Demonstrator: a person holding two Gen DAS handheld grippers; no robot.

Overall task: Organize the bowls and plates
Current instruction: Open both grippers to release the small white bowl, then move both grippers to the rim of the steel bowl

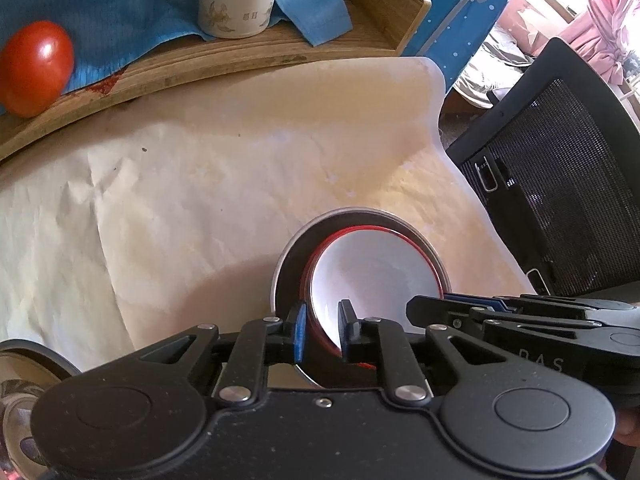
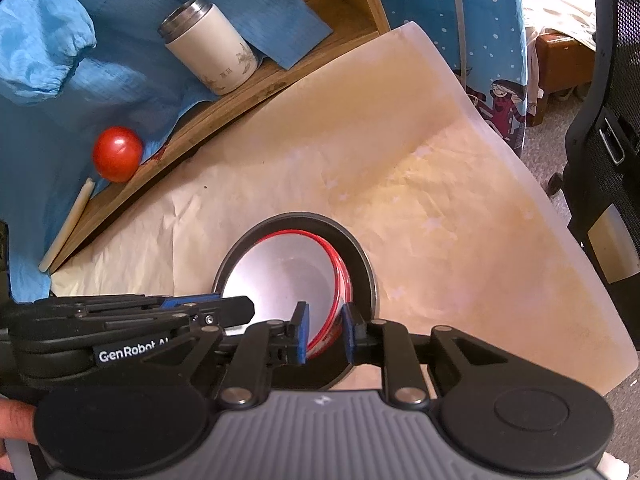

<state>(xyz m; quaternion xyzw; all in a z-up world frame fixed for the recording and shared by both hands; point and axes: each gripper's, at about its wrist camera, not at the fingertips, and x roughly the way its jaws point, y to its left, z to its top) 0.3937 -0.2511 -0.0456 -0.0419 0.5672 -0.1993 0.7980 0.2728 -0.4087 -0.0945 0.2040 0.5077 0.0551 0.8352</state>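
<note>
Red-rimmed bowl [image 1: 372,276] nested inside a grey bowl [image 1: 288,268], both resting on the paper-covered bench [image 1: 200,208]. The left claw [image 1: 322,330] straddles the red-rimmed bowl's near left rim, one blue pad [image 1: 300,334] outside the wall and the other finger inside; the jaws stand narrow, and whether the pads press on the rim cannot be told. The right claw [image 2: 324,334] straddles the same bowl's right rim in the same way, jaws narrow, with a slight gap visible beside the wall. Each claw appears at the edge of the other's view, on opposite sides of the nested bowls. Behind the bowls, a wooden tray [image 2: 240,92] carries a blue cloth [image 2: 100,80], a white tumbler [image 2: 212,48] and a tomato [image 2: 118,154]. To the bowls' right, past the bench edge, stands a black mesh chair [image 1: 560,200]. A patterned plate [image 1: 24,392] lies to the bowls' left, partly hidden by the left claw's body.
</note>
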